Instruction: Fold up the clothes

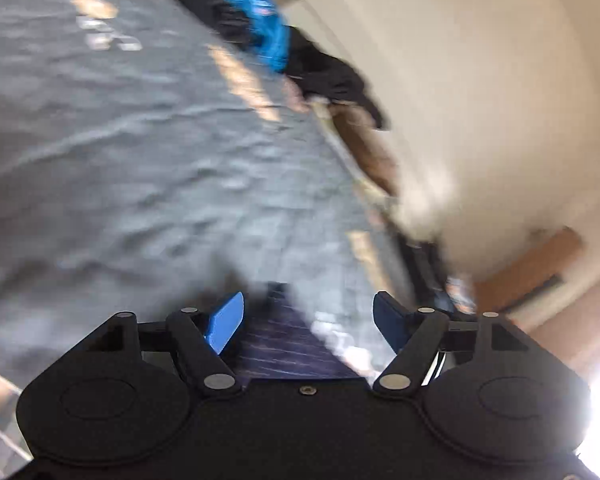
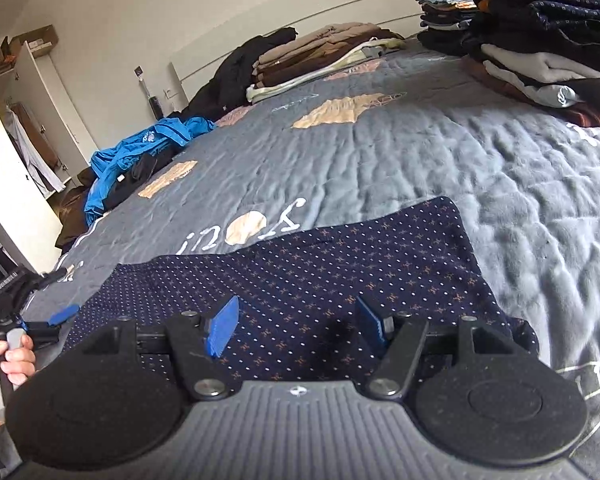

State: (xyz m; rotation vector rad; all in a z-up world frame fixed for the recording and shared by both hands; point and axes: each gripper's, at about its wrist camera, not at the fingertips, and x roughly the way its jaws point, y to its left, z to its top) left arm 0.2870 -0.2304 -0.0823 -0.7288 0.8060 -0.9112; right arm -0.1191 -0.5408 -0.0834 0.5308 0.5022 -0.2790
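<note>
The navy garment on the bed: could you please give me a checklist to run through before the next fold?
1. Navy garment lies flat on the bedspread: ok.
2. Right gripper open, nothing between its jaws: ok.
3. Left gripper open, jaws apart over the garment: ok.
4. Near hem visible: not ok, hidden under the right gripper.
5. Far right corner uncurled: ok.
6. Folded stacks clear of the garment: ok.
</note>
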